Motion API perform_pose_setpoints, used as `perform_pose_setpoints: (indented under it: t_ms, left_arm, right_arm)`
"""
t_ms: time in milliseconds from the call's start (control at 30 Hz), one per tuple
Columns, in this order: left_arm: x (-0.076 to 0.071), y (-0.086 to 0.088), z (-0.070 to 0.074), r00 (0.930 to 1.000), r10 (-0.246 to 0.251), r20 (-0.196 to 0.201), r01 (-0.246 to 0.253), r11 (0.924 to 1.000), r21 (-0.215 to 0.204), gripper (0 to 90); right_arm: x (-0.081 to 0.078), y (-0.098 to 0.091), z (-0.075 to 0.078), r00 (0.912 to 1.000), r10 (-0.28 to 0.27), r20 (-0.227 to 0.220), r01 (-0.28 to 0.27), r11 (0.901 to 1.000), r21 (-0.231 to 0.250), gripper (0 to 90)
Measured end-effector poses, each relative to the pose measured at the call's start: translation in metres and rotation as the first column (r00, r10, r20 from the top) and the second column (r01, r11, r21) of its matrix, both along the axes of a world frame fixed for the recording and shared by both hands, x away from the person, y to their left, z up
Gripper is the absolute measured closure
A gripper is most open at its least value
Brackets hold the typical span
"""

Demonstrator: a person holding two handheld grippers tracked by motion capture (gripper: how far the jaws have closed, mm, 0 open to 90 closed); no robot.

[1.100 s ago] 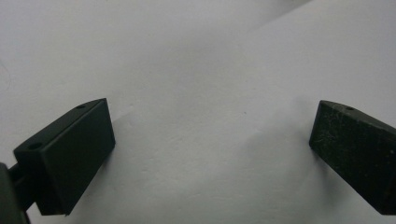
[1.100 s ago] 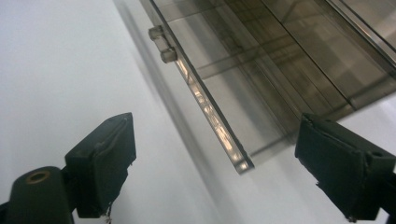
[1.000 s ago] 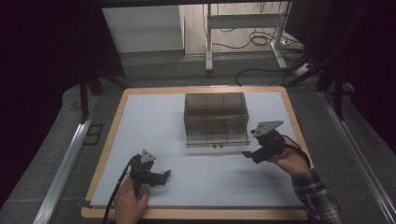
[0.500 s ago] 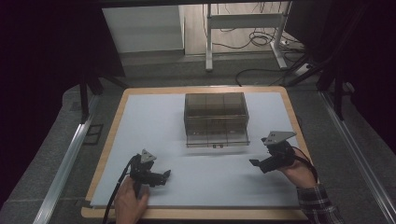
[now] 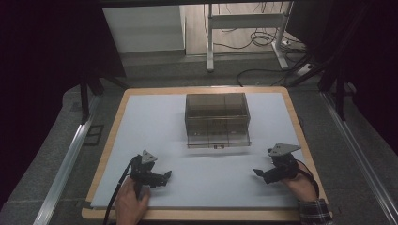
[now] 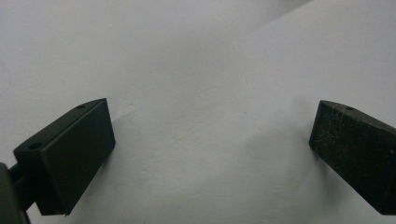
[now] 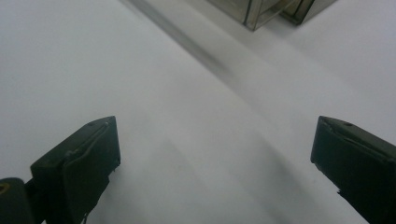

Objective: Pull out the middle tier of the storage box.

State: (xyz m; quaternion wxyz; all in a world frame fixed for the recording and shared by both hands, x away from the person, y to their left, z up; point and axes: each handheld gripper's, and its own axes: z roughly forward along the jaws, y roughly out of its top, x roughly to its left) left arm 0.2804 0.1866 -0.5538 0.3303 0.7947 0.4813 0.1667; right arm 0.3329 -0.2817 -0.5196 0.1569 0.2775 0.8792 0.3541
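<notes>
A clear plastic drawer box [image 5: 216, 119] stands in the middle of the white mat [image 5: 155, 122]; its corner also shows in the right gripper view as the box [image 7: 261, 10]. My left gripper [image 5: 163, 176] rests low over the mat at the near left, held by a hand. It is open, with only bare mat between the left gripper [image 6: 210, 114] pads. My right gripper [image 5: 259, 174] sits low at the near right, pointing left. Its jaws have just been opening, and the right gripper [image 7: 215, 128] stands wide with nothing between them.
The mat lies on a wooden-edged table [image 5: 291, 112]. Metal rails [image 5: 70, 154] run along both sides, and a desk frame with cables [image 5: 248, 33] stands on the floor beyond. A plaid sleeve [image 5: 314, 213] enters at the bottom right.
My right gripper has moved down and toward the near right edge, away from the box front. The left gripper has stayed in place.
</notes>
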Motion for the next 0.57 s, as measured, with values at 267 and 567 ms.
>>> perform_pose_setpoints:
  t_ms: [267, 567]
  left_arm:
    - [0.000, 0.000, 0.000, 1.0000, 0.000, 0.000, 0.000, 1.0000, -0.001, 0.0]
    - [0.000, 0.000, 0.000, 1.0000, 0.000, 0.000, 0.000, 1.0000, 0.001, 0.0]
  right_arm:
    - [-0.002, -0.001, -0.011, 0.9997, -0.013, -0.022, 0.013, 0.9999, -0.011, 0.8]
    - [0.000, -0.002, -0.012, 0.9990, -0.015, -0.043, 0.015, 0.9999, -0.004, 0.6]
